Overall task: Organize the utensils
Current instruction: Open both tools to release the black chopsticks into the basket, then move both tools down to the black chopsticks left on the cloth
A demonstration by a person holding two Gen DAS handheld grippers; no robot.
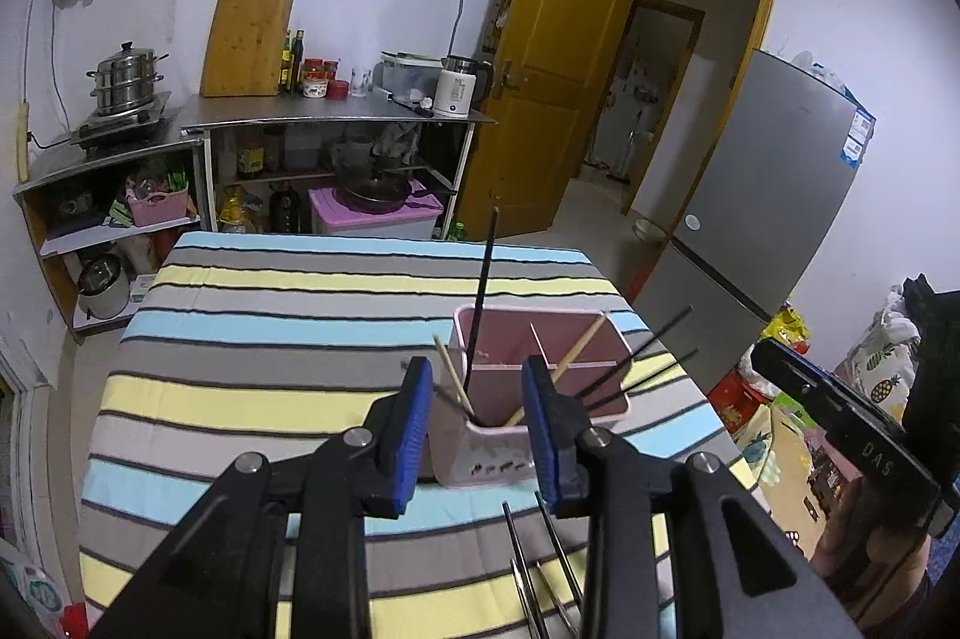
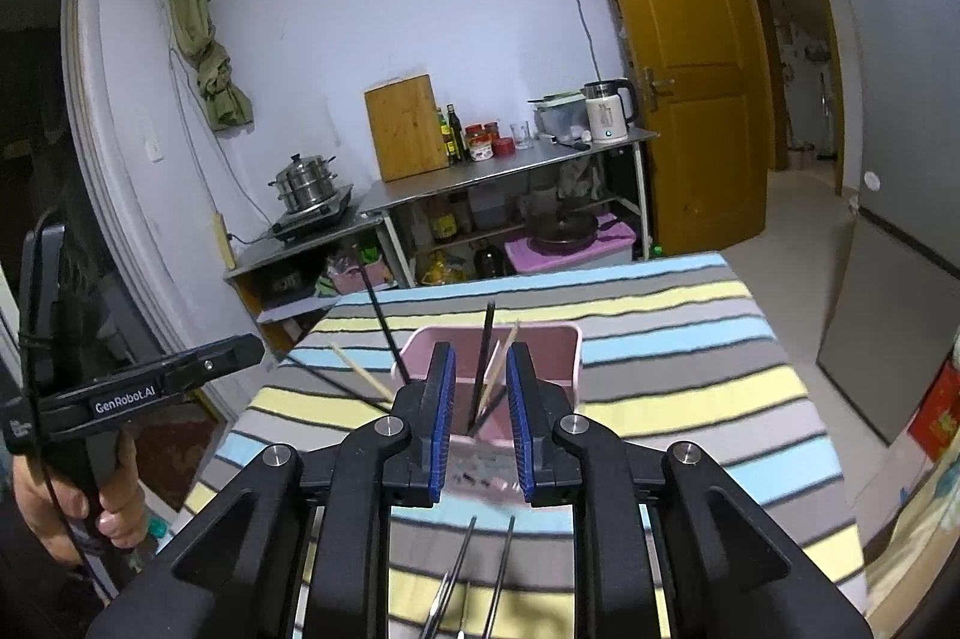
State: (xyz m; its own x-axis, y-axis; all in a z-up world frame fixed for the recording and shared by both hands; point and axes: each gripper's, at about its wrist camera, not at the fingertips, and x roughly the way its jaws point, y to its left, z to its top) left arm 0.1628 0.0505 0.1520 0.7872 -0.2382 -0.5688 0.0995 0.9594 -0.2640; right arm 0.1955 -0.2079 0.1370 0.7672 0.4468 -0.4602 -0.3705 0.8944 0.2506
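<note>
Fingers of the left gripper [image 1: 477, 423] are standing apart, clamping nothing, and are hovering over the near end of the pink holder [image 1: 591, 402], whose near wall is showing between the blue pads. Ahead of the left finger a wooden chopstick [image 1: 453, 380] is leaning out of the holder; beyond it a black chopstick [image 1: 483, 288] is standing nearly upright, and past the right finger more black chopsticks [image 1: 645, 366] are fanning outward. Fingers of the right gripper [image 2: 477, 420] are likewise standing apart and empty, framing the same holder from above. Most utensils are already sitting in the holder, so the job is looking well advanced. Below both sets of fingers, thin metal chopsticks [image 2: 480, 573] are lying on the striped tablecloth [image 1: 252, 315], apparently awaiting collection.
</note>
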